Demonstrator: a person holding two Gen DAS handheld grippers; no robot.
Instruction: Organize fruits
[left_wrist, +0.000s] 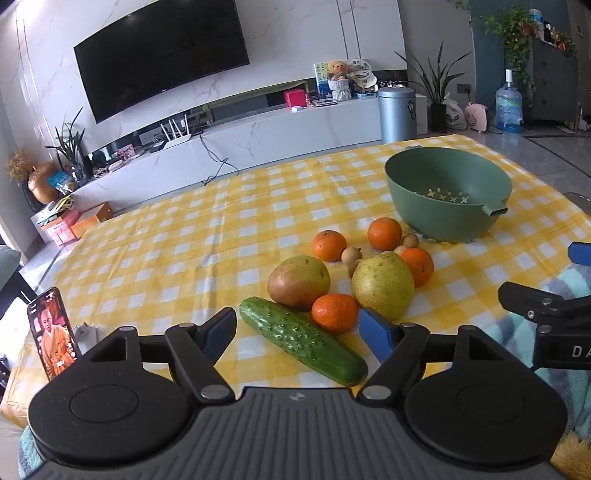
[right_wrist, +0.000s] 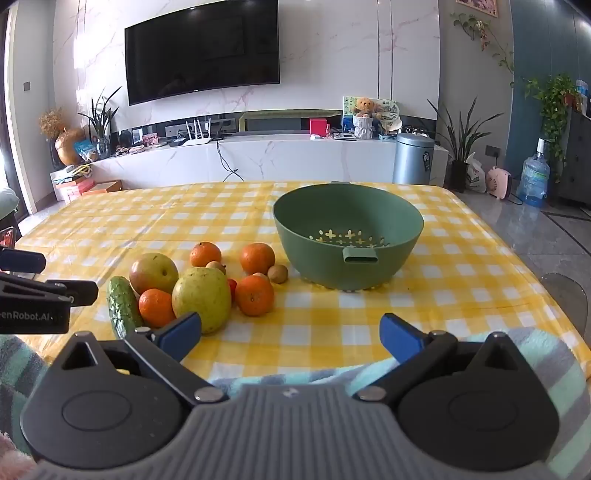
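Note:
A pile of fruit lies on the yellow checked tablecloth (left_wrist: 184, 236): a cucumber (left_wrist: 301, 339), a red-green apple (left_wrist: 298, 282), a yellow-green pear (left_wrist: 382, 286), several oranges such as one (left_wrist: 334, 313) by the cucumber, and small brown fruits (left_wrist: 410, 240). An empty green colander bowl (left_wrist: 447, 192) stands behind them. My left gripper (left_wrist: 297, 334) is open, its fingers on either side of the cucumber's near end. My right gripper (right_wrist: 290, 338) is open and empty, in front of the bowl (right_wrist: 347, 236), with the pear (right_wrist: 201, 299) just past its left finger.
A phone (left_wrist: 53, 334) stands propped at the table's left near edge. A striped teal blanket (right_wrist: 295, 374) lies along the near edge. A TV, a white cabinet and a grey bin (left_wrist: 397, 114) stand beyond the far edge.

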